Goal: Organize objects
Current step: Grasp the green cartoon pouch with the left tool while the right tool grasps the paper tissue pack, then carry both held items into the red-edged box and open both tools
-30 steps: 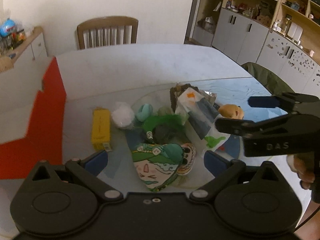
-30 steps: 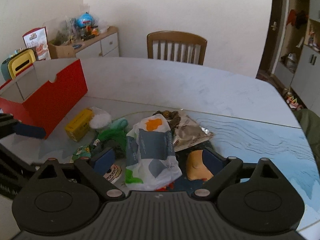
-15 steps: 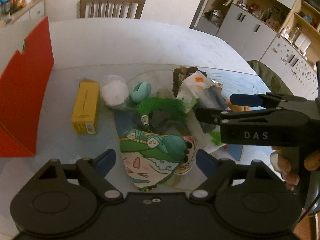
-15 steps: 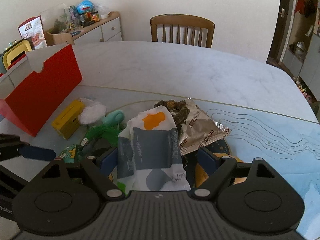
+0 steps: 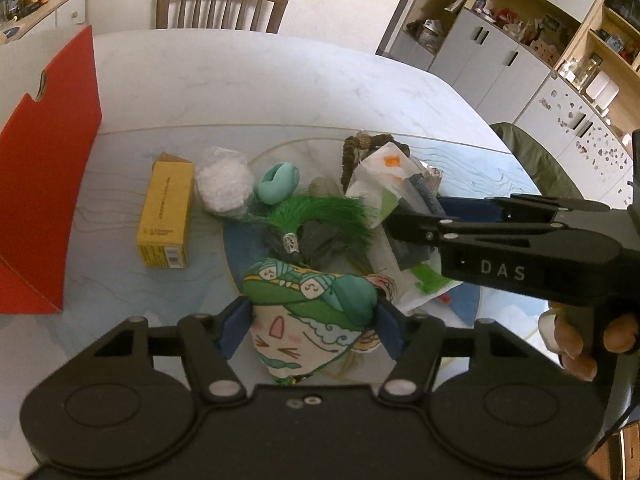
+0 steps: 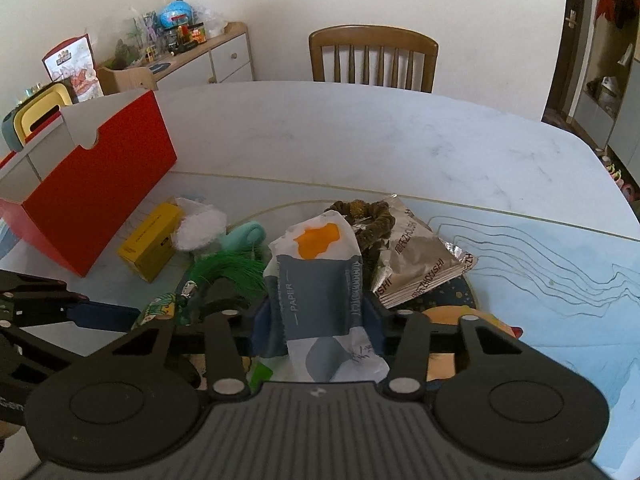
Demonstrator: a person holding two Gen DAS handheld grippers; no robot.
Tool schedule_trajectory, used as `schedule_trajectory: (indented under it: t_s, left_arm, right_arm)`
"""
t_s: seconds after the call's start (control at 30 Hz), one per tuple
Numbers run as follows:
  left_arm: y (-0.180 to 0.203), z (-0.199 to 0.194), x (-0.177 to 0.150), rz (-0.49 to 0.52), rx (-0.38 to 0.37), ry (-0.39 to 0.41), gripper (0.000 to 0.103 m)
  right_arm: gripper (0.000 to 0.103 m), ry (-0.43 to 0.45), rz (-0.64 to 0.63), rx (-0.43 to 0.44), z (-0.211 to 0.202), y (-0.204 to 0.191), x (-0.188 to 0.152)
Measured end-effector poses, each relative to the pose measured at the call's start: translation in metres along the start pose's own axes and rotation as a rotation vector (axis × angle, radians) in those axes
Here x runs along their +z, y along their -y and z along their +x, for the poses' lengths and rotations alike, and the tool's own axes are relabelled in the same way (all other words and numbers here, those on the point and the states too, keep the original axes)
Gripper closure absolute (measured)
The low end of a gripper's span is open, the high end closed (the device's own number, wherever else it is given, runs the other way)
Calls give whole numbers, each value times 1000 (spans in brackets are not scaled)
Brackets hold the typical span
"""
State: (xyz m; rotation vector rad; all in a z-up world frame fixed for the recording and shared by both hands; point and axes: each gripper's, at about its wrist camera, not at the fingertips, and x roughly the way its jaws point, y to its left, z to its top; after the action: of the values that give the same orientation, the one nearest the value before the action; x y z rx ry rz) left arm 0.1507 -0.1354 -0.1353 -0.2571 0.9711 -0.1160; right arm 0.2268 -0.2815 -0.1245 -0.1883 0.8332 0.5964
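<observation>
Two soft, light items are gripped at lower centre of each view: left gripper (image 5: 310, 330) pinches a printed fabric pouch (image 5: 310, 312), right gripper (image 6: 318, 326) a crinkly tissue pack (image 6: 320, 296); mid-body holds seem suitable, slippage judged possible

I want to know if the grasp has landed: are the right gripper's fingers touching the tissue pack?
Touching. In the right wrist view both blue pads press the tissue pack from either side, pinching its wrapper inward.
</observation>
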Motion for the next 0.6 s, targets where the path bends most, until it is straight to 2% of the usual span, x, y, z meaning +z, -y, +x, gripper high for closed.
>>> schedule_trajectory:
  t_s: [0.07, 0.13, 0.6]
  left_arm:
    - [1, 0, 0, 6, 4, -3, 39]
    - [2, 0, 0, 11, 6, -4, 40]
    - [4, -27, 6, 8, 2, 32, 42]
  right_arm:
    - [66, 3, -6, -3, -1, -1, 0]
    - [69, 8, -12, -1, -3, -2, 0]
    - [70, 75, 9, 29, -40, 0, 10]
